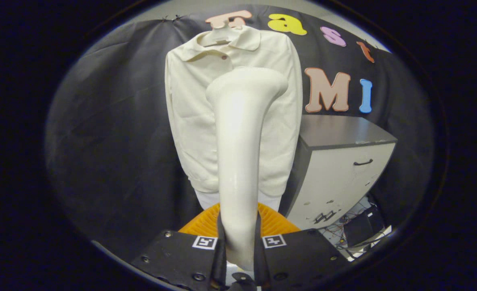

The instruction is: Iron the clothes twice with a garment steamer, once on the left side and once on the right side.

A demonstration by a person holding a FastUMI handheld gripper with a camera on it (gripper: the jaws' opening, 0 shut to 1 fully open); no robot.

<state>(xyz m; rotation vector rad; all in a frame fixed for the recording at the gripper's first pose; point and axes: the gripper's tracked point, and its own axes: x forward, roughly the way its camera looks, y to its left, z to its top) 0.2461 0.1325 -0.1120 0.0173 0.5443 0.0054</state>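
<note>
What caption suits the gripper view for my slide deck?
Gripper shut on garment steamer, raised before a cream shirt hanging beside a cabinet.

The gripper (238,242) clamps the lower handle of a cream garment steamer (238,153), one finger (221,246) pressed on either side. The steamer rises upright from between the fingers, its broad head tilted toward the right and held before the chest of a cream collared shirt (190,113). The shirt hangs on a pale hanger (218,38) against the far black cloth wall (113,133), its front buttoned at the collar. An orange ribbed object (276,222) lies just ahead of the fingers, behind the handle. To the right of the shirt stands a cabinet (335,178) with a dark top and a dark drawer handle (362,163). Tangled cables (351,218) and a dark box (363,230) lie at the cabinet's foot.
</note>
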